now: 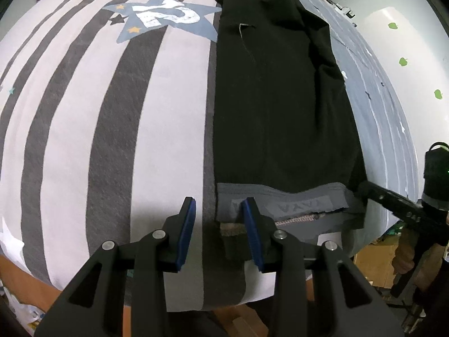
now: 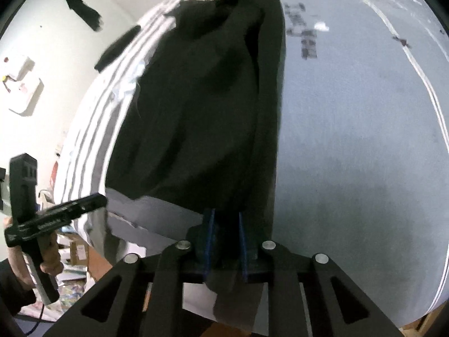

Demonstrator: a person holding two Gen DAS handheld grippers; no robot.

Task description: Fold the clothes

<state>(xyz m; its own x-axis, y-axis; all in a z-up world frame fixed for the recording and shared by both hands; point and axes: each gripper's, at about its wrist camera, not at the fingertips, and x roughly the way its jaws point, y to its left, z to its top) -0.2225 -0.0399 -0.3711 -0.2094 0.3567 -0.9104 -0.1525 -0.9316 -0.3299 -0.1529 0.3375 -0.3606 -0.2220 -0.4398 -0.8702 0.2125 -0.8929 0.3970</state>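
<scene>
Black trousers [image 1: 280, 106] lie lengthwise on the striped sheet [image 1: 92, 129], grey waistband [image 1: 280, 205] at the near edge, legs running far. The left gripper [image 1: 220, 230] gapes wide over the waistband's left corner; the right gripper [image 2: 226, 241] pinches its right end, narrow on the cloth.

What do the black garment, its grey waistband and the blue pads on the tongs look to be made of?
Black garment: soft matte knit, probably cotton jersey or fleece; it creases loosely.
Grey waistband: denser elastic-looking weave, with tone-on-tone lettering.
Blue pads on the left tongs: ribbed, seemingly rubber or foam.
</scene>
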